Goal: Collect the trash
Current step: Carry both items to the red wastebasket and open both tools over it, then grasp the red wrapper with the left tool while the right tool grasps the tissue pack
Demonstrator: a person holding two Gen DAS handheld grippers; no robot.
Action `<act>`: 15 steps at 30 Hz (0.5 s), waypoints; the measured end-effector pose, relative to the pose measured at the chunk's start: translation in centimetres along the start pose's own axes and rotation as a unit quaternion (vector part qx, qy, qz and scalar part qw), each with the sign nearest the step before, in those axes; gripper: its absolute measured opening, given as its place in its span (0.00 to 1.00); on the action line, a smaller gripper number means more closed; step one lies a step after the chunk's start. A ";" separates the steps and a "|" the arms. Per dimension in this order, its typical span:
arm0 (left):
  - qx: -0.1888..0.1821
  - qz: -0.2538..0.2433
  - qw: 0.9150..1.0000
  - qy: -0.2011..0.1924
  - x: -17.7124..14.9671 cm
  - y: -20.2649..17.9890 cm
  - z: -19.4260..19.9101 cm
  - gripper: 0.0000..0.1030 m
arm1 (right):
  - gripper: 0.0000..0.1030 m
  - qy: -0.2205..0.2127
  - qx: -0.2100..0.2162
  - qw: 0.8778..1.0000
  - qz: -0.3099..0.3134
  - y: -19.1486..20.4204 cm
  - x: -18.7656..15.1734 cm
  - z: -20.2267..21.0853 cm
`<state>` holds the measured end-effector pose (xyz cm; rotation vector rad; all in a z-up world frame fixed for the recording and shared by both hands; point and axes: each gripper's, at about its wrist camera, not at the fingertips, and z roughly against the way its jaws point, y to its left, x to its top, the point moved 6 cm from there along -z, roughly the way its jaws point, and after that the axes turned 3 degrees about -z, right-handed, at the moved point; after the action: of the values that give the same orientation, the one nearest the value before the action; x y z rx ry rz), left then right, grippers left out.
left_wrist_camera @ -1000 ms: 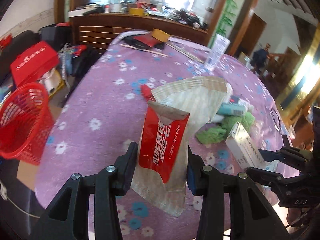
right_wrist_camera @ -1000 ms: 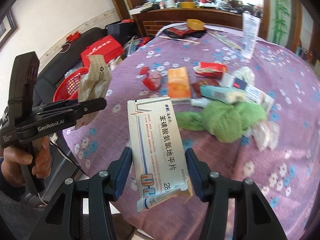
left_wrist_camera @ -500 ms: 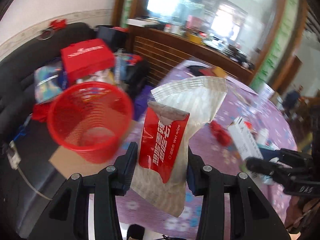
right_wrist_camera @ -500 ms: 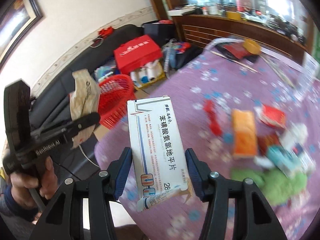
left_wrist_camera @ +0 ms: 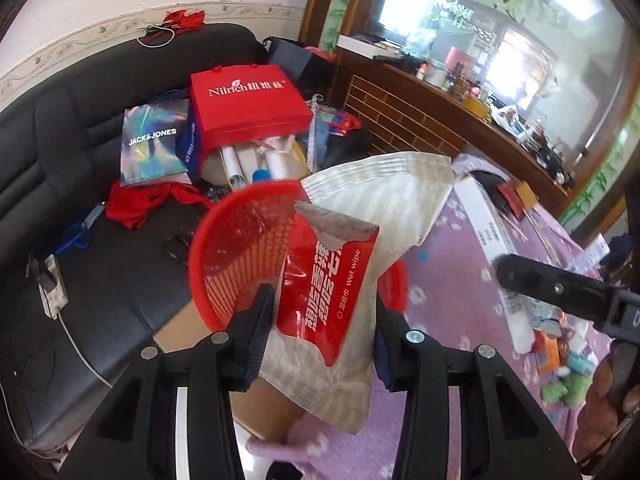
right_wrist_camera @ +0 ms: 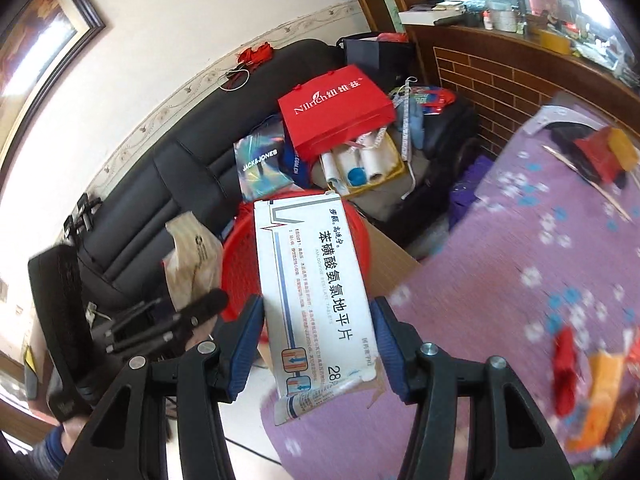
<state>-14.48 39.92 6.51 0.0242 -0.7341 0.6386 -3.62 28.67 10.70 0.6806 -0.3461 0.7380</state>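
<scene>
Two loads are in hand but not yet binned: the left tongs (left_wrist_camera: 322, 332) clamp a wet-wipe packet (left_wrist_camera: 326, 292) with a pale pouch (left_wrist_camera: 384, 200), the right tongs (right_wrist_camera: 316, 338) pinch a medicine box (right_wrist_camera: 312, 280) over the red basket (left_wrist_camera: 240, 248) (left of the tabletop (right_wrist_camera: 520, 240)), where more litter waits.

Red wet-wipe packet (left_wrist_camera: 326, 292) and white medicine box (right_wrist_camera: 316, 292), upright before red basket (left_wrist_camera: 236, 256).

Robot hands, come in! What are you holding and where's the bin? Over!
Left gripper shut on wet wipe packet and pouch. Right gripper shut on medicine box. Red basket ahead. Nothing blocking.
</scene>
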 end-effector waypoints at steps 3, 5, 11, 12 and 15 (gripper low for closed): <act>-0.002 0.000 1.000 0.001 1.2 0.7 -1.0 0.51 | 0.59 0.003 0.008 1.000 -0.015 0.6 1.9 -2.1; 0.004 0.016 1.000 -0.004 1.8 1.5 -1.4 0.70 | 0.67 0.004 0.026 0.999 -0.027 0.8 2.9 -3.4; -0.004 0.019 1.000 -0.011 2.0 1.6 -0.8 0.70 | 0.74 -0.019 0.024 0.998 -0.047 0.3 3.5 -2.8; -0.005 0.013 1.000 -0.012 1.8 1.3 -0.5 0.70 | 0.74 -0.021 0.019 0.999 -0.043 0.1 3.0 -2.3; -0.016 -0.006 1.000 -0.011 0.4 -0.6 0.3 0.70 | 0.74 -0.020 0.008 0.998 -0.050 -1.3 0.2 -0.2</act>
<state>-14.15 39.52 7.12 0.0054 -0.7644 0.6157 -2.48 28.24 10.07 0.7244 -0.3405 0.6325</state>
